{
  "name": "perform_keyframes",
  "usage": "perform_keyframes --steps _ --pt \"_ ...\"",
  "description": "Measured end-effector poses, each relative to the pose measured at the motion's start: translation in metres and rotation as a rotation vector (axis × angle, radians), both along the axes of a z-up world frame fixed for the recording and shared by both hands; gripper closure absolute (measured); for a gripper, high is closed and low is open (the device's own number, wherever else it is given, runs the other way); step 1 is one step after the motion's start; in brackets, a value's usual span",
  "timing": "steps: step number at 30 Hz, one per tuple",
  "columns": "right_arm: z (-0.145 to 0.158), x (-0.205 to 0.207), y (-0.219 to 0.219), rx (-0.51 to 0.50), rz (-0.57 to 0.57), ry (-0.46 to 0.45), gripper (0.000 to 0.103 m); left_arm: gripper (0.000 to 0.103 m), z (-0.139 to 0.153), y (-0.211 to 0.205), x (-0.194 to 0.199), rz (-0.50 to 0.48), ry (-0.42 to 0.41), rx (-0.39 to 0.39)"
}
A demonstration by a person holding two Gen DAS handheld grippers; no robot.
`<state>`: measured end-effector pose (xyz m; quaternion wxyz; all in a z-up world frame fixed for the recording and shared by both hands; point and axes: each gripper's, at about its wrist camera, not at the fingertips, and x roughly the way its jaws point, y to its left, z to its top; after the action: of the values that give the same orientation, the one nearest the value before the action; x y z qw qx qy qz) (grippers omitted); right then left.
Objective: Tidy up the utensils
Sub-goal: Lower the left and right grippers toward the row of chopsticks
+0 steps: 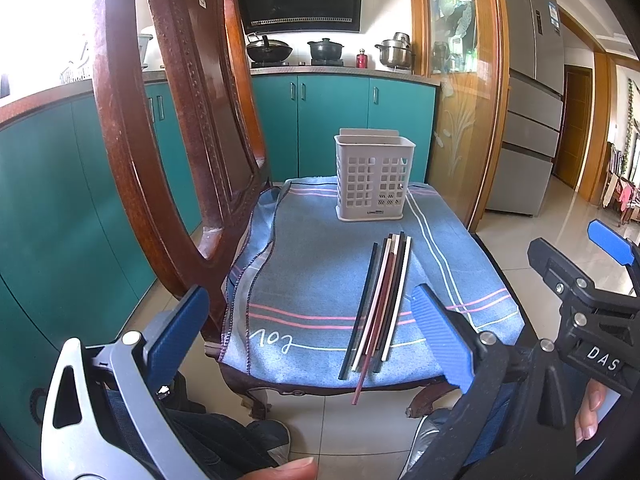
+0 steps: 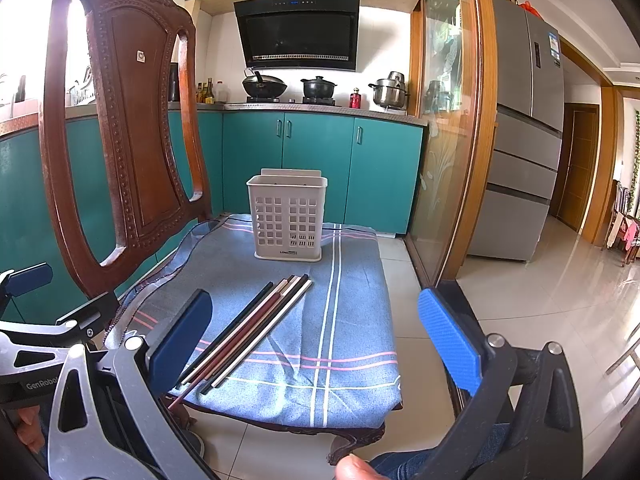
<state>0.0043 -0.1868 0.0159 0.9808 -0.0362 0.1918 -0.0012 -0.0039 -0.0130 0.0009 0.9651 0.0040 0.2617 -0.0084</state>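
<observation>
Several chopsticks in black, white and dark red lie side by side on a blue striped cloth over a wooden chair seat; they also show in the right wrist view. A white perforated utensil holder stands upright at the far end of the cloth, also in the right wrist view. My left gripper is open and empty, held near the seat's front edge by the chopstick ends. My right gripper is open and empty, just right of the chopsticks; it also appears in the left wrist view.
The carved wooden chair back rises at the left of the seat. Teal kitchen cabinets and a stove with pots stand behind. A glass sliding door and a fridge are at the right, over a tiled floor.
</observation>
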Motion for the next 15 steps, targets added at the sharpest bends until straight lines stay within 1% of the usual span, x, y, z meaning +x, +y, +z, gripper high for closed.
perform_keyframes --steps 8,10,11,13,14,15 --pt "-0.002 0.001 -0.003 0.001 -0.003 0.002 0.003 0.003 -0.002 -0.003 0.005 -0.002 0.015 0.004" --pt "-0.003 0.007 -0.005 -0.01 -0.018 0.014 0.003 0.003 -0.007 -0.002 0.01 -0.003 0.035 0.01" --pt "-0.006 0.014 -0.008 -0.013 -0.025 0.034 0.003 0.003 -0.008 -0.002 0.012 -0.003 0.044 0.012" --pt "-0.014 0.036 -0.015 -0.012 -0.036 0.113 0.003 0.003 -0.017 0.001 0.022 -0.032 0.083 -0.008" --pt "-0.021 0.049 -0.019 -0.006 -0.035 0.16 0.003 0.003 -0.022 0.002 0.026 -0.048 0.097 -0.022" --pt "-0.03 0.069 -0.024 0.008 -0.02 0.234 0.003 0.003 -0.028 0.004 0.033 -0.062 0.119 -0.031"
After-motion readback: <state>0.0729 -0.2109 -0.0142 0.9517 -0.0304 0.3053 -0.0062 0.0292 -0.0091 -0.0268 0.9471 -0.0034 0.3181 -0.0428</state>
